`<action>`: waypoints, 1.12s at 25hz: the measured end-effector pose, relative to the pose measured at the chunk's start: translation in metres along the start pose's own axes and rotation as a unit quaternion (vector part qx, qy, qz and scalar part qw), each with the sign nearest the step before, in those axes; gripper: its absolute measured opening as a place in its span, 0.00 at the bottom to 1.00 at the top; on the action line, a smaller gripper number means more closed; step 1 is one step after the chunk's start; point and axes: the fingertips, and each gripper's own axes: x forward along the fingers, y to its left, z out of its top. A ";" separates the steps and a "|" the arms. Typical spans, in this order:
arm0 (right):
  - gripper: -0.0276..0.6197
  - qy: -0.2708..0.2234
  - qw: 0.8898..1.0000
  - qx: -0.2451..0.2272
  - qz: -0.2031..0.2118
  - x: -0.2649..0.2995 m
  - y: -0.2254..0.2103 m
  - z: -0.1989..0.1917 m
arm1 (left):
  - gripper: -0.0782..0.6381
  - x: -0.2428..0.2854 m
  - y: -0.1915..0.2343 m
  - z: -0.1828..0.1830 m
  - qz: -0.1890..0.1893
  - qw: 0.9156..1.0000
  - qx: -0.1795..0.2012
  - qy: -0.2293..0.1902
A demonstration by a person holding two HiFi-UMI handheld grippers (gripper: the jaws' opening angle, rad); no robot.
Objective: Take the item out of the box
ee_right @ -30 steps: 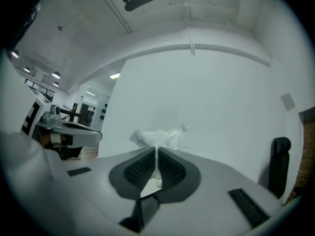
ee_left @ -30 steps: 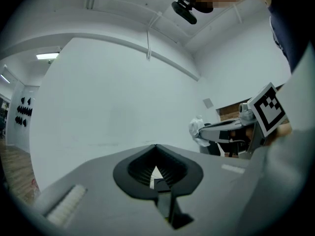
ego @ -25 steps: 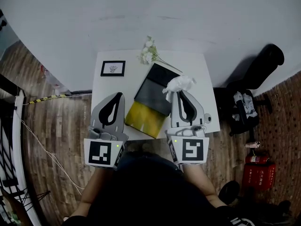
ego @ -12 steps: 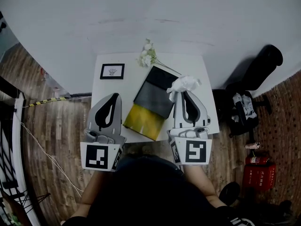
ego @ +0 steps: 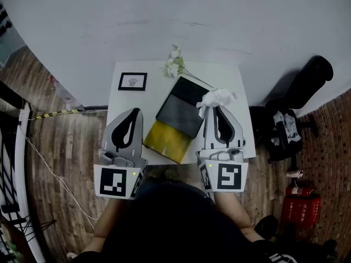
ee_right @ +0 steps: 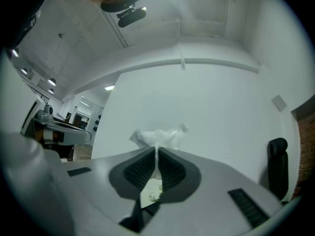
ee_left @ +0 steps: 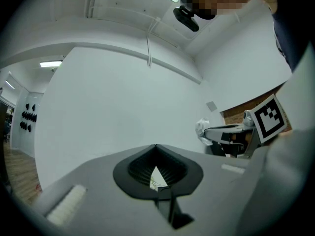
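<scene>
Right fingers: the right gripper (ego: 214,108) (ee_right: 156,149) is clenched on crumpled white paper (ego: 217,98) (ee_right: 157,137), which bunches out just past the fingertips.
Left fingers: the left gripper (ego: 137,110) (ee_left: 156,146) is pressed closed with nothing between its fingers.
Item: the paper hangs at the right fingertips, outside the box (ego: 164,137) and by its far right corner. It also shows off to the right of the left fingers (ee_left: 203,131).
Box: black and yellow, it lies flat on the white worktop (ego: 123,100) between the two pairs of fingers.
Beyond the left fingers: a small framed picture (ego: 132,80).
Beyond the box: a sprig of white flowers (ego: 174,63), between the two fingertip lines.
</scene>
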 end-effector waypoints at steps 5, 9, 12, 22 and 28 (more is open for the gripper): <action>0.08 -0.002 1.000 0.003 0.009 -0.004 -0.003 -0.003 | 0.12 -0.004 -0.010 -0.003 0.004 1.000 -0.001 0.008; 0.08 -0.004 1.000 0.002 0.016 -0.010 -0.005 -0.007 | 0.12 -0.007 -0.017 -0.008 0.007 1.000 0.001 0.003; 0.08 0.000 1.000 -0.005 0.022 -0.013 -0.007 -0.011 | 0.12 -0.008 -0.021 -0.011 0.013 1.000 -0.002 0.006; 0.08 0.004 0.999 0.000 0.040 -0.017 -0.003 -0.019 | 0.12 -0.015 -0.029 -0.017 0.025 1.000 -0.002 0.012; 0.08 0.003 0.999 0.005 0.039 -0.016 -0.007 -0.020 | 0.12 -0.014 -0.031 -0.015 0.026 1.000 0.001 0.017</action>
